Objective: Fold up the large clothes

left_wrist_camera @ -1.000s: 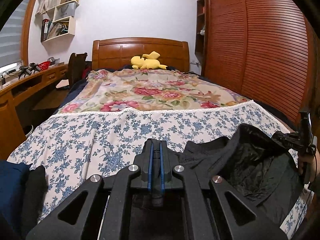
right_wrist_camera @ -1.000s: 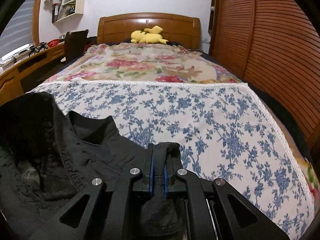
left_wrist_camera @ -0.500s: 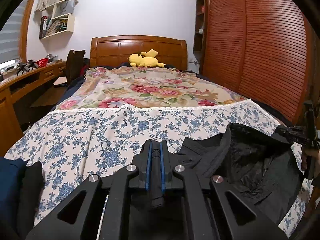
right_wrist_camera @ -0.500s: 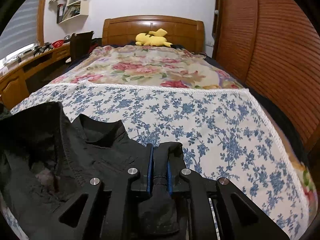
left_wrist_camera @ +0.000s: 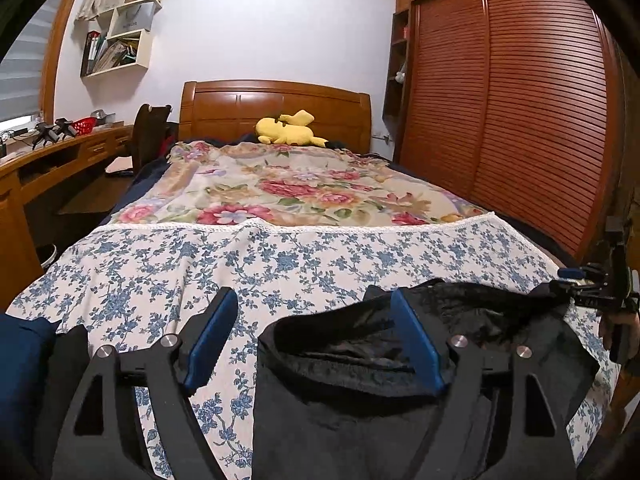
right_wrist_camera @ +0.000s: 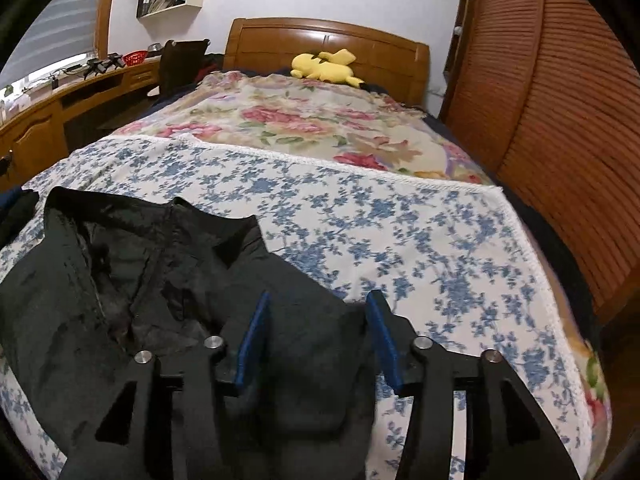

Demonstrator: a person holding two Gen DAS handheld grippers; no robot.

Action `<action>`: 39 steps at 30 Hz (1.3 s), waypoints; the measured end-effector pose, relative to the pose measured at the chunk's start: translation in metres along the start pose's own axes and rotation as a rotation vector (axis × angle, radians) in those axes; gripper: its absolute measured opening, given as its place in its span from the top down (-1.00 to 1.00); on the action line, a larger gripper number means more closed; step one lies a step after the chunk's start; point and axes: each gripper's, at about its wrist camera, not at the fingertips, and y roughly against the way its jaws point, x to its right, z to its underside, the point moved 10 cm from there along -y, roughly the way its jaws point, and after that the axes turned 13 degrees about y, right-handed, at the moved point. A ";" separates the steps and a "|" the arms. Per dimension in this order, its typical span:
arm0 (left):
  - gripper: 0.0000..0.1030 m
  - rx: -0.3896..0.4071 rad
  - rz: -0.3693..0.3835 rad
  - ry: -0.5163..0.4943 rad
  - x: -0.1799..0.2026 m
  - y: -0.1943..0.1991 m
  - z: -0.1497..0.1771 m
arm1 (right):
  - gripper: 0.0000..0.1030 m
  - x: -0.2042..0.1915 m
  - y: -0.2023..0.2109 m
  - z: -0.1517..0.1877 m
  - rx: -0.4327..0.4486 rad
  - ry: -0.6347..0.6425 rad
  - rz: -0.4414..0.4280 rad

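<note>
On the near end of the bed point(left_wrist_camera: 280, 264), over a cotton cover with blue flowers, a black jacket point(right_wrist_camera: 132, 272) lay crumpled, matte outside and with a slightly shiny lining. The left gripper point(left_wrist_camera: 312, 336) had just been opening; its blue pads stood wide, the jacket's edge between them but not pressed. The right gripper point(right_wrist_camera: 316, 336) had also just been opening, and black cloth lay loose between its pads.
</note>
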 end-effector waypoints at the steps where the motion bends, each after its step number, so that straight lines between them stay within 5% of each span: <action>1: -0.55 -0.007 0.002 -0.002 0.000 0.000 0.002 | -0.04 0.002 0.001 0.000 -0.001 -0.008 0.003; 5: -0.55 -0.021 -0.007 -0.019 0.001 -0.002 0.010 | -0.05 -0.008 0.009 -0.010 0.046 -0.005 -0.001; 19: -0.55 -0.076 -0.041 -0.034 -0.024 0.000 0.039 | -0.05 -0.164 -0.025 -0.068 0.082 0.200 -0.322; 26: -0.55 -0.070 -0.046 -0.044 -0.032 0.009 0.039 | -0.05 -0.197 -0.037 -0.079 0.066 0.246 -0.435; 34: -0.55 -0.076 -0.035 -0.043 -0.034 0.011 0.041 | -0.05 -0.202 -0.032 -0.079 0.076 0.274 -0.479; 39: -0.55 -0.077 -0.028 -0.050 -0.030 0.012 0.042 | -0.05 -0.198 -0.059 -0.070 -0.016 0.307 -0.407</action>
